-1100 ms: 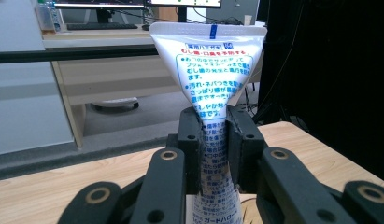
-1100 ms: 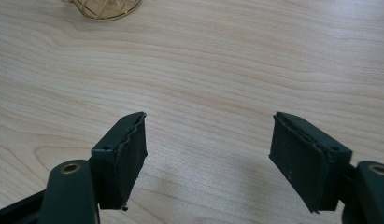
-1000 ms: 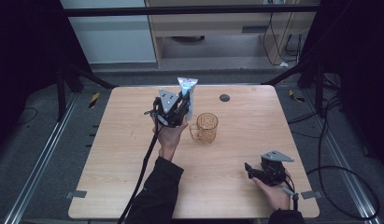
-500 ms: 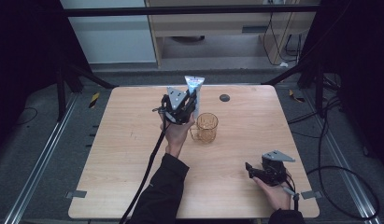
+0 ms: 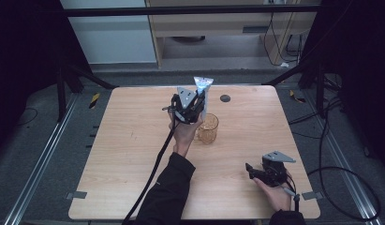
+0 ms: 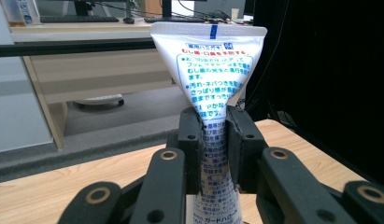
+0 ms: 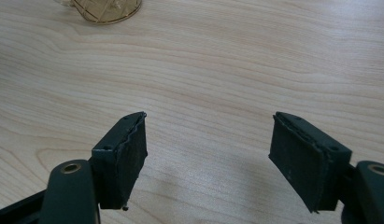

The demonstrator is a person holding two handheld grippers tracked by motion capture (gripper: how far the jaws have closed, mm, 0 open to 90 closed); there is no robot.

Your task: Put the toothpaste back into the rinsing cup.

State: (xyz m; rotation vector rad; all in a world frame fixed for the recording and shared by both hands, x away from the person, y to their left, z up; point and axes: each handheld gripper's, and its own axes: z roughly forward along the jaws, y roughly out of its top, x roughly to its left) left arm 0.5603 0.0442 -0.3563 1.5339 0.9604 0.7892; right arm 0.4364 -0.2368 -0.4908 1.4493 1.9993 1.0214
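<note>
A white toothpaste tube (image 6: 210, 70) with blue and red print stands upright, crimped end up, between the pads of my left gripper (image 6: 213, 144), which is shut on it. In the high view that left gripper (image 5: 192, 105) holds the tube (image 5: 202, 91) above the table, just left of and above a clear amber glass cup (image 5: 207, 129). My right gripper (image 5: 255, 172) rests low near the table's front right, held in a hand. Its jaws stand wide open over bare wood (image 7: 208, 140), nothing between them. The cup's base (image 7: 105, 9) shows at the top of the right gripper view.
A small dark round disc (image 5: 225, 98) lies on the wooden table (image 5: 129, 140) near its far edge. Beyond the table are a desk, cables and metal rails on the floor.
My left gripper has carried the tube rightward, closer to the glass cup. The right gripper has stayed where it was.
</note>
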